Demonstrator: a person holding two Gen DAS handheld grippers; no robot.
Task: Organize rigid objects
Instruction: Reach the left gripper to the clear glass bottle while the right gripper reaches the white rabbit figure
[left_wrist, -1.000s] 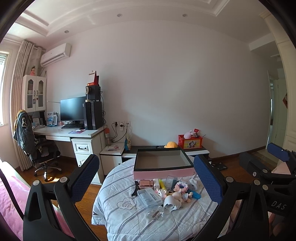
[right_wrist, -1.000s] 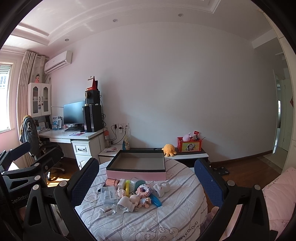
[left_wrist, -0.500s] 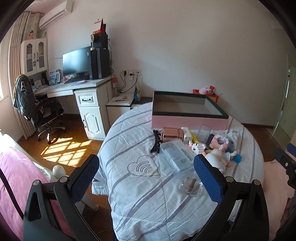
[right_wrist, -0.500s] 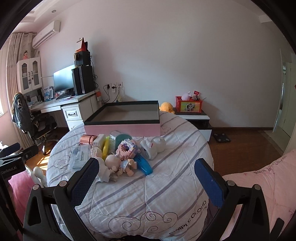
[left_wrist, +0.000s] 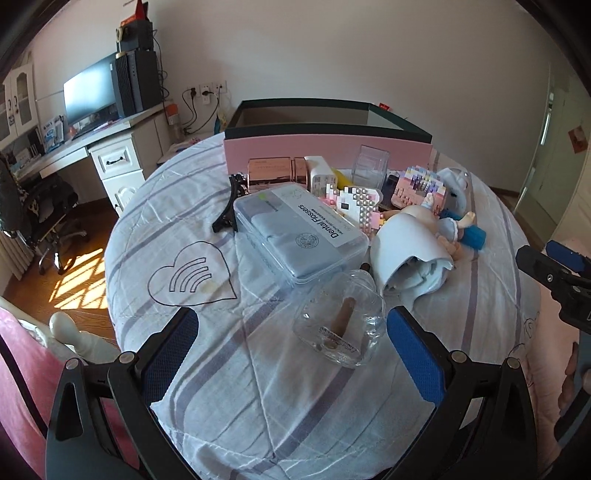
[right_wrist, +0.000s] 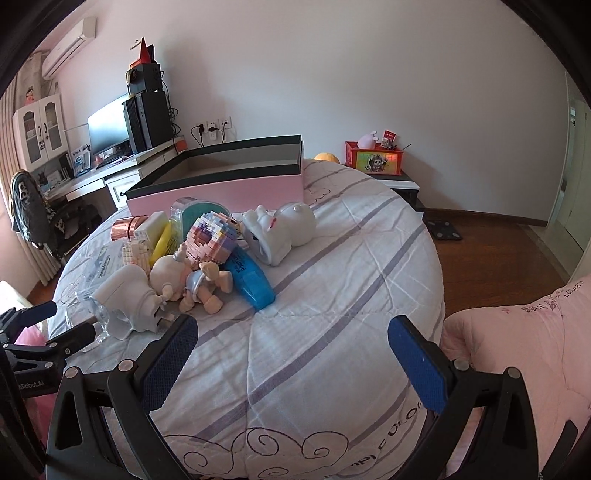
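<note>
A pink box with a dark rim (left_wrist: 325, 146) stands open at the far side of the round table (left_wrist: 177, 206); it also shows in the right wrist view (right_wrist: 221, 186). In front of it lies a heap of small items: a clear dental floss case (left_wrist: 299, 232), a clear bottle (left_wrist: 338, 325), a black hair clip (left_wrist: 227, 210), a white shell figure (left_wrist: 406, 254), a doll (right_wrist: 203, 284), a blue tube (right_wrist: 251, 277), a white animal figure (right_wrist: 284, 229). My left gripper (left_wrist: 291, 343) is open just short of the clear bottle. My right gripper (right_wrist: 291, 347) is open over bare cloth.
A desk with monitor (left_wrist: 88, 96) and an office chair (left_wrist: 40, 214) stand at the left. A pink bed (right_wrist: 524, 332) lies at the right. A low cabinet with a red box (right_wrist: 373, 157) stands behind the table. The table's near half is bare striped cloth.
Both grippers have moved down and closer to the table. The heap of items now looks much larger. Both stay open and empty.
</note>
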